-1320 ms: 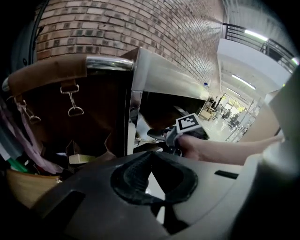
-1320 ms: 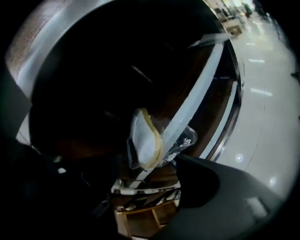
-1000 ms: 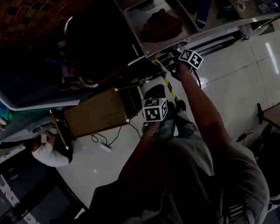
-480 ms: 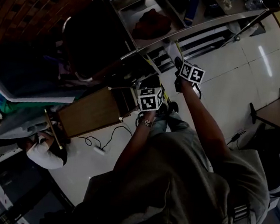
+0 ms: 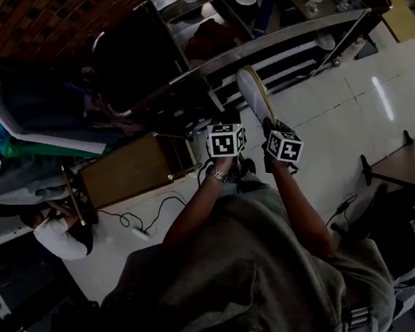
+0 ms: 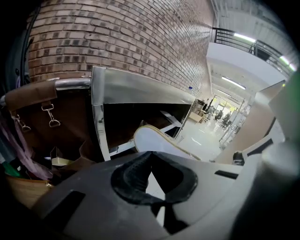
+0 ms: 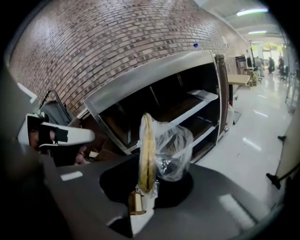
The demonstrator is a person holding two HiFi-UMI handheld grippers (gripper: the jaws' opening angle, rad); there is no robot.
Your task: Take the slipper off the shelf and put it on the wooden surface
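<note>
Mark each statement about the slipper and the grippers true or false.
1. The right gripper is shut on the slipper. True.
2. The slipper lies on the shelf. False: it is held up in the air in front of the shelf.
3. A clear plastic bag wraps the slipper. True.
4. The left gripper grips the slipper too. False: nothing is between its jaws, and the slipper shows beyond them.
5. The slipper rests on the wooden surface. False: it has not been set down there yet.
</note>
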